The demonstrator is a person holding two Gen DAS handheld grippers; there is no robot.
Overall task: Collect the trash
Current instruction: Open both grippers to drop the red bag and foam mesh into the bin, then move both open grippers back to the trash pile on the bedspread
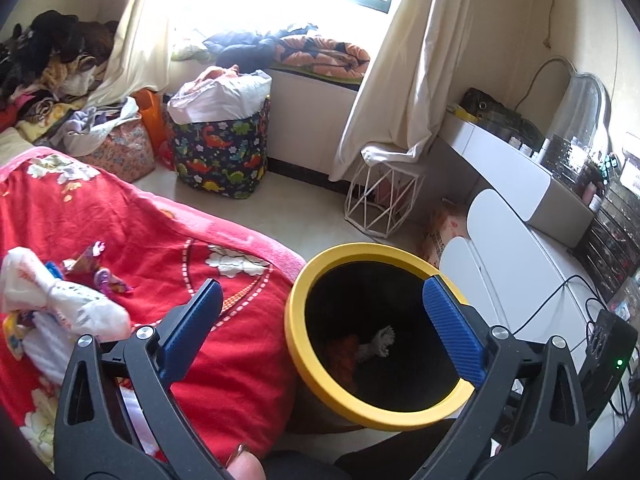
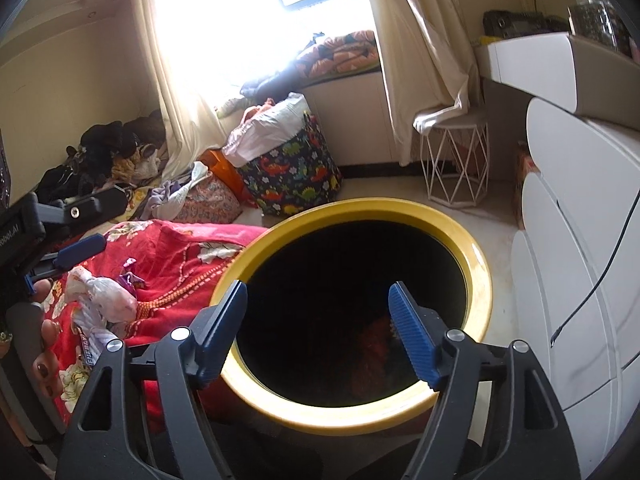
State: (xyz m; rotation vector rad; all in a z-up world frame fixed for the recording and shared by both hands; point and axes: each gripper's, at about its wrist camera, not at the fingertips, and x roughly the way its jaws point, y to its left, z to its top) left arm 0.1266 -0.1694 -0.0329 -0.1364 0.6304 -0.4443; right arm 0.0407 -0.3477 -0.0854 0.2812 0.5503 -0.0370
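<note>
In the left wrist view, the left tongs [image 1: 322, 316] stand spread wide with nothing between the blue pads, hanging over the near rim of the yellow-rimmed bin [image 1: 298, 344]. Deep in the bin's dark well lie a small white scrap [image 1: 378, 346] and something orange-red [image 1: 342, 354], so the step in hand looks like a drop just made into the bin. More trash waits on the red floral blanket [image 1: 168, 240] to the left: a knotted white plastic bag [image 1: 68, 304] and bright foil wrappers [image 1: 100, 268] lying against it. The next move, as I judge it, calls for swinging the left tongs left over the bed and closing on that crumpled pile, which is soft and loose and may come apart in the grip.

In the right wrist view, the right tongs [image 2: 318, 334] are also spread and empty, poised directly over the bin's mouth [image 2: 360, 208]; reddish trash [image 2: 376, 354] shows dimly at the bottom. The white bag [image 2: 106, 296] and a purple wrapper [image 2: 130, 280] sit on the blanket [image 2: 188, 264] just left of the bin, near the left tongs' finger [image 2: 82, 250] and the person's hand [image 2: 46, 344].
</note>
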